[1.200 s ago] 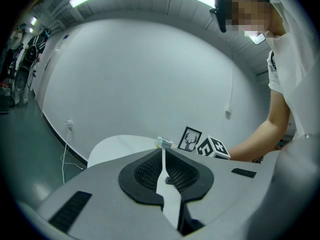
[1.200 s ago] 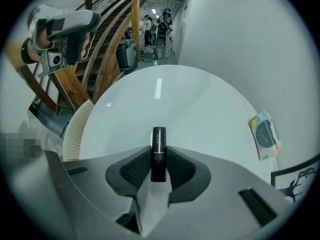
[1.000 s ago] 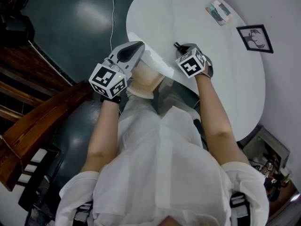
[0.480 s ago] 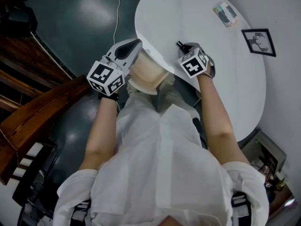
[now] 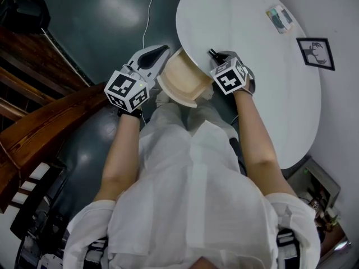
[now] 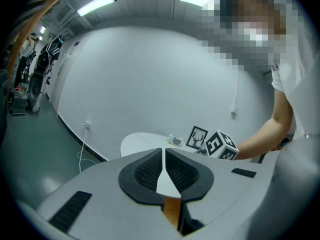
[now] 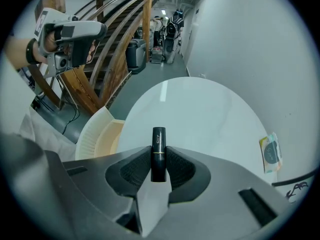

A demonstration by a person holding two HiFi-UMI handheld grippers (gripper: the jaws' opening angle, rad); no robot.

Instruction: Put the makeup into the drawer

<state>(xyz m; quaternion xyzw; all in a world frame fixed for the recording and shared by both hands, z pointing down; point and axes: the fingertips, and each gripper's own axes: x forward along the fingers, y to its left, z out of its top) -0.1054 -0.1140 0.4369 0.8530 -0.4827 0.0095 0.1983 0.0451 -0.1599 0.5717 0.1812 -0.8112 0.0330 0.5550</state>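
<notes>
In the right gripper view, my right gripper [image 7: 158, 166] is shut on a black lipstick tube [image 7: 158, 154] with a gold band, which stands upright between the pads. In the head view the right gripper [image 5: 216, 56] hangs over the near rim of the white round table [image 5: 263, 88], just right of the drawer. The cream drawer [image 5: 179, 83] sticks out from under the table's edge, and its inside [image 7: 112, 134] looks bare. My left gripper [image 5: 162, 50] is beside the drawer's left corner, its pads [image 6: 150, 169] pressed together. A tan sliver shows low between the jaws.
A wipes packet [image 5: 280, 18] and a framed deer picture [image 5: 317, 52] lie at the table's far side. A wooden stair rail [image 5: 50, 128] runs on the left and a white cable [image 5: 147, 15] crosses the dark floor. The person's lap is under the drawer.
More of the drawer shows from under the table's edge, with the left gripper still at its left corner. The right gripper, still holding the lipstick, is now closer to the table's rim.
</notes>
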